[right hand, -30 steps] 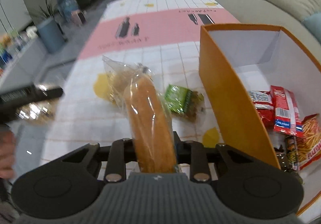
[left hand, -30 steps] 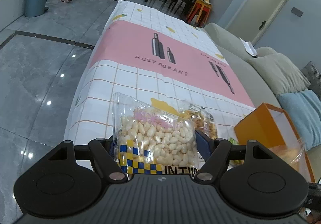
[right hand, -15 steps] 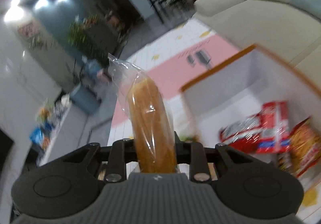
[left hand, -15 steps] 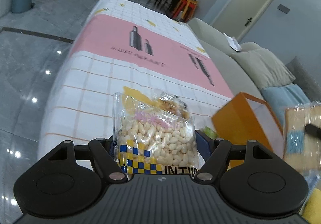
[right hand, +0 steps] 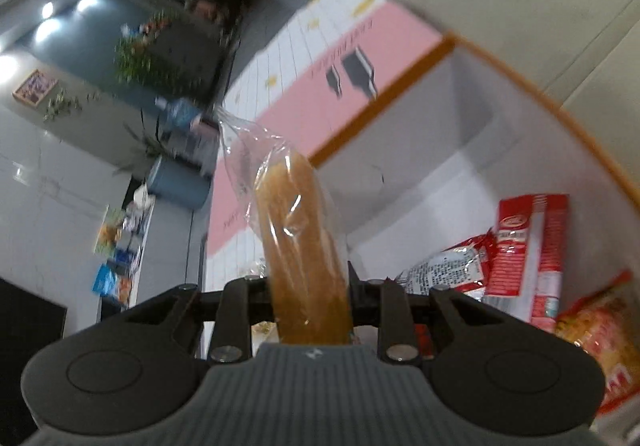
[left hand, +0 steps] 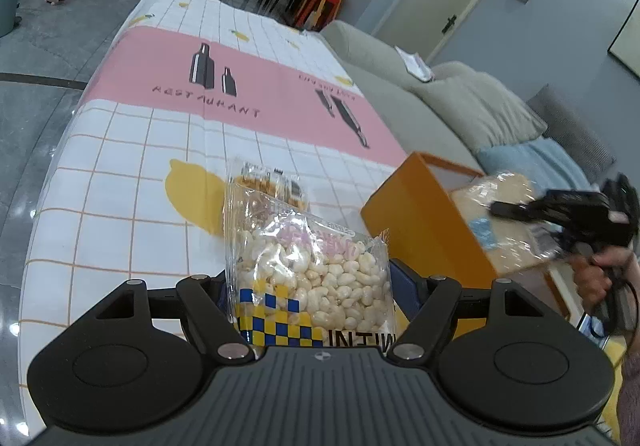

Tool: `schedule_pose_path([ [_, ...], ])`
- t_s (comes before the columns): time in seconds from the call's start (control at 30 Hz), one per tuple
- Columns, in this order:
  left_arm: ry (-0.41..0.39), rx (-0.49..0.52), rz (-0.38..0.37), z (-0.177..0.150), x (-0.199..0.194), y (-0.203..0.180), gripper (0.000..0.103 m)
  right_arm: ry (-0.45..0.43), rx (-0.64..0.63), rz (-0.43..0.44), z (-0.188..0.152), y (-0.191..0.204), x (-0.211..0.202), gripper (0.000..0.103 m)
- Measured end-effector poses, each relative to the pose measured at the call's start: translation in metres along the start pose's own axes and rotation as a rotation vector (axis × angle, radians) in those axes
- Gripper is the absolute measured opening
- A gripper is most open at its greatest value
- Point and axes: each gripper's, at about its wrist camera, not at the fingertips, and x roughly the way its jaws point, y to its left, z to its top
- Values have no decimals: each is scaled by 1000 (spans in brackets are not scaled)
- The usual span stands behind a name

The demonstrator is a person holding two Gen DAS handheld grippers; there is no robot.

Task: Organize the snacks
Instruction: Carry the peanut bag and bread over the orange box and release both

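The left gripper [left hand: 316,286] is clamped on a clear bag of puffed corn [left hand: 316,270], raised off the counter [left hand: 132,182], probably waiting its turn. At its 2 o'clock stands the orange box [left hand: 420,222], open-topped to take snacks. The right gripper [right hand: 308,288] pinches a wrapped bread roll [right hand: 300,238] over that box, red packets [right hand: 528,258] lying inside at 3 o'clock, likely for dropping in.
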Motion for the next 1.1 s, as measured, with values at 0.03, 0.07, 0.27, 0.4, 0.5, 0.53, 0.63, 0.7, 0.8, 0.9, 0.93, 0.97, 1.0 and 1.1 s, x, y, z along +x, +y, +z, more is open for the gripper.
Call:
schedule_pose_path([
  [0.03, 7, 3, 2, 0, 2, -1, 85, 15, 6, -14, 3, -4, 10, 24],
  [0.07, 10, 3, 2, -1, 2, -2, 85, 22, 21, -23, 6, -7, 18, 24],
  [0.27, 38, 2, -42, -6, 7, -18, 85, 127, 165, 17, 21, -36, 65, 25],
  [0.4, 43, 60, -31, -9, 10, -44, 85, 191, 56, -78, 23, -27, 82, 29],
  [0.5, 37, 98, -6, -10, 9, -64, 85, 182, -164, -233, 26, 2, 79, 55],
  [0.53, 37, 106, 2, -9, 9, -70, 85, 183, -240, -295, 25, 11, 79, 61],
  [0.63, 37, 119, 7, -9, 9, -82, 85, 197, -435, -498, 21, 35, 78, 60],
  [0.7, 31, 127, 33, -8, 8, -88, 85, 184, -518, -525, 19, 44, 70, 58],
  [0.8, 29, 140, 83, -4, 6, -98, 85, 88, -508, -498, 16, 47, 37, 58],
  [0.9, 24, 149, 118, 2, 3, -113, 85, -30, -453, -470, 0, 43, -5, 58],
  [0.93, 22, 161, 125, 4, 3, -119, 85, -65, -432, -457, -6, 42, -21, 58],
  [0.97, 17, 174, 136, 7, 3, -126, 85, -92, -418, -445, -12, 40, -35, 58],
  [1.0, 14, 180, 145, 9, 4, -131, 85, -114, -412, -435, -21, 40, -45, 58],
  [1.1, 21, 173, 148, 15, 9, -148, 85, -196, -426, -431, -39, 33, -81, 58],
])
